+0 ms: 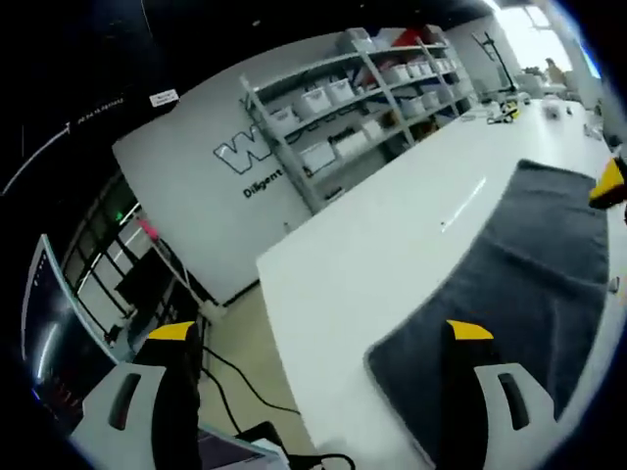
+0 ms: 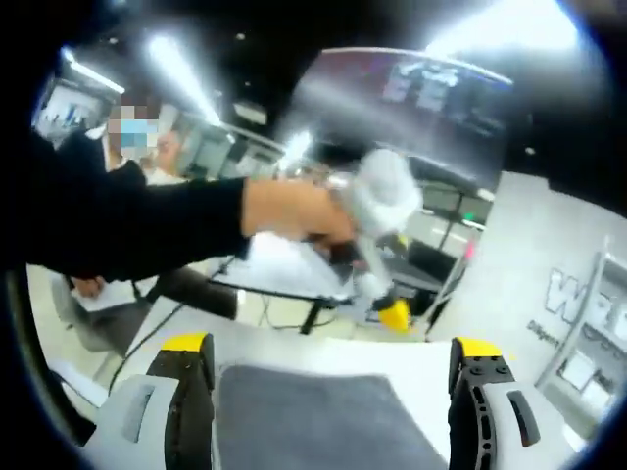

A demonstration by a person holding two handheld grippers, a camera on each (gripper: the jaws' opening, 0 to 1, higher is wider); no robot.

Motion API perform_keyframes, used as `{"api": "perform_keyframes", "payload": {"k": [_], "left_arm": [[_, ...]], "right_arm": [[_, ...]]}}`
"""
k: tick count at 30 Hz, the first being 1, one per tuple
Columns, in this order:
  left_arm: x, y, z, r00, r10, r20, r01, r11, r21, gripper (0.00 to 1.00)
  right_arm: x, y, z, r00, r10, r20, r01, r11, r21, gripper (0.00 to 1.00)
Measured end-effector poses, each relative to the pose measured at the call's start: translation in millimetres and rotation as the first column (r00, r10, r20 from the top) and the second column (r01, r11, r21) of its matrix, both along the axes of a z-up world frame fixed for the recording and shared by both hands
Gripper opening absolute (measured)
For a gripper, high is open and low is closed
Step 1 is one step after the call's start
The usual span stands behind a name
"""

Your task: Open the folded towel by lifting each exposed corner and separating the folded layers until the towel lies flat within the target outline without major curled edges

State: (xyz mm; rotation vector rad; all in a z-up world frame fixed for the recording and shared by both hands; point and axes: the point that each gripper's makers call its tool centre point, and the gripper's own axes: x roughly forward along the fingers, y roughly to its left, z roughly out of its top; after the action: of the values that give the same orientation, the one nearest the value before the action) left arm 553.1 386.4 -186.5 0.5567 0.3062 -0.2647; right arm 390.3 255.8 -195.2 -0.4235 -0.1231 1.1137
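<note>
A dark grey towel (image 1: 529,274) lies on the white table (image 1: 392,245), its near corner rounded and close to the table's edge. My left gripper (image 1: 323,335) is open: one jaw hangs over the floor and the other over the towel's near corner. A yellow tip of the right gripper (image 1: 609,184) pokes in at the towel's far side. In the right gripper view the towel (image 2: 313,421) spreads out between and beneath the wide-apart jaws of my open right gripper (image 2: 331,348). A hand in a black sleeve (image 2: 147,230) holds the left gripper (image 2: 384,235) above the towel's far edge.
Grey shelving (image 1: 353,108) with white bins stands against a wall beyond the table. Small items (image 1: 505,110) lie at the table's far end. Cables (image 1: 245,392) run over the floor below the table edge. Desks and monitors (image 2: 441,88) fill the room behind the hand.
</note>
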Motion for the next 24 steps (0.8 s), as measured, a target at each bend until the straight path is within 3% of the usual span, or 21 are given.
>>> {"api": "perform_keyframes", "payload": {"k": [5,9,14,24], "left_arm": [[-32.1,-30,9.9,0.998,-0.049,0.039,0.055,0.987,-0.152,1.0],[-38.9,-29,14.8,0.998,-0.034,0.059,0.044,0.984,-0.171,1.0],[-68.3,-57,5.4,0.996,-0.058,0.068,0.071,0.976,-0.205,1.0],[-84.2,-75,10.7,0.989,-0.089,0.116,0.115,0.962,-0.249,1.0]], "right_arm": [[35,-41,30.5,0.997,-0.079,0.01,0.079,0.996,0.039,1.0],[53,-74,48.7,0.992,-0.127,0.02,0.126,0.991,0.054,1.0],[54,-123,47.4,0.975,-0.216,0.049,0.214,0.976,0.05,1.0],[41,-206,51.2,0.947,-0.319,0.023,0.315,0.942,0.114,1.0]]}}
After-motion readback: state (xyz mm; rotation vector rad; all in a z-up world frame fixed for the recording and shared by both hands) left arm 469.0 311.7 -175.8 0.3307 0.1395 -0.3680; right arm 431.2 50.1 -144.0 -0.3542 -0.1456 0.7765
